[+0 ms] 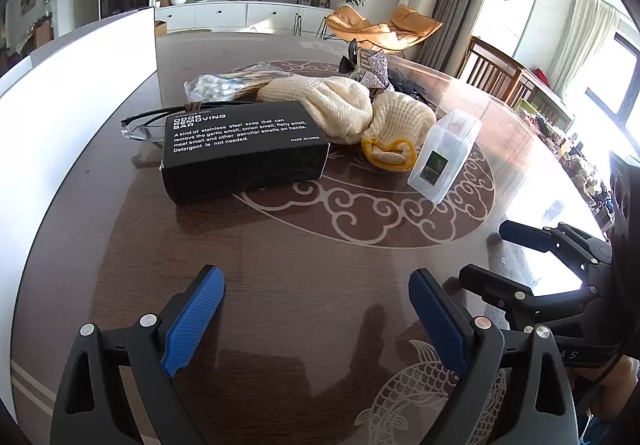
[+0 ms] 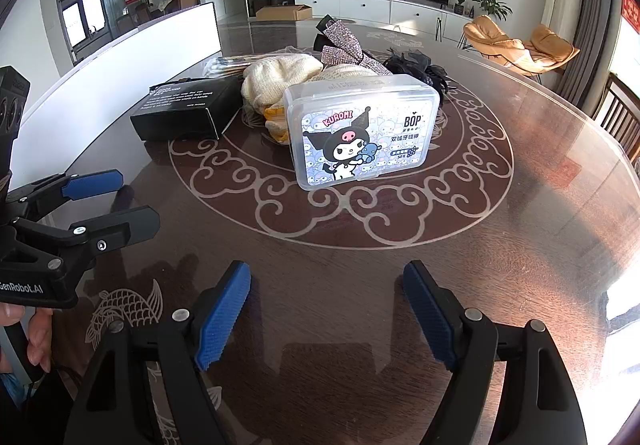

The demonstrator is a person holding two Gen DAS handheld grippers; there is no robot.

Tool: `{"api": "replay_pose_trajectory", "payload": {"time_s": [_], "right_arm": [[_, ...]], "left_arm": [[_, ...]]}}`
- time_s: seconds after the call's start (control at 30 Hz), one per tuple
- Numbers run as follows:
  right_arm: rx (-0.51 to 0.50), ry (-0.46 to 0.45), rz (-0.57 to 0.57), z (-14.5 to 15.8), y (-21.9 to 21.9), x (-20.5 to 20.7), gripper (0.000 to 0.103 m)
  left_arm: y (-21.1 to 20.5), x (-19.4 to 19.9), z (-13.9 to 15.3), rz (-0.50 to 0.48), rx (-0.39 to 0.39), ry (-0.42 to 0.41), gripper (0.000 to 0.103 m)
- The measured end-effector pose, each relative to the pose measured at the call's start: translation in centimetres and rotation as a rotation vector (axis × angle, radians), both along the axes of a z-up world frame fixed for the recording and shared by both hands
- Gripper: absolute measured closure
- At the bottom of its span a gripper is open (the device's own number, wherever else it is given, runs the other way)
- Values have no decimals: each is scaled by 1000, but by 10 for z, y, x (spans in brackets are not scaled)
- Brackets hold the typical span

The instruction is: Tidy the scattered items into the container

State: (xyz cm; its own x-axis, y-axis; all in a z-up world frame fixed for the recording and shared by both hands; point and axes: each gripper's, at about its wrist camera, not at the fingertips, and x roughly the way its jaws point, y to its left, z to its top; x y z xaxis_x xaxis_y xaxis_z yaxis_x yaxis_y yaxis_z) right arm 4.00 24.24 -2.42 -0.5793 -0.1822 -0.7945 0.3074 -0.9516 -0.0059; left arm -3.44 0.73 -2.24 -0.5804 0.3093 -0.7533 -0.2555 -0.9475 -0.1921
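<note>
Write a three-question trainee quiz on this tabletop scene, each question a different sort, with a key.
1. True or false: the left gripper holds the black cardboard soap box.
2. Multiple choice: the clear plastic cartoon-printed floss box is
A. lying flat
B. standing on edge
C. inside the white container
3. Fill in: the cream knitted gloves have ____ cuffs.

Key
1. False: its blue fingers are spread over the bare brown patterned table, as are those of the right gripper.
2. B
3. Yellow
</note>
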Motion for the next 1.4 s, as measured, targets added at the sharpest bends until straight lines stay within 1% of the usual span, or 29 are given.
{"api": "replay_pose_trajectory", "payload": {"time_s": [0.4,0.73,1.03,1.2,1.4], "right_arm": [[0,0,0,0,0,0,23],[0,0,0,0,0,0,23],[0,0,0,0,0,0,23],[2,0,0,0,0,-1,23],[-1,-1,0,0,-1,-1,23]], "left_arm": [[0,0,0,-1,-2,-1,9],[0,-4,-1,-4,-18,-2,8],[-1,-3,-1,-4,-2,-1,8],[4,-4,-2,-9,-35,-2,8],[5,-3,-2,-10,-54,-2,8]]}}
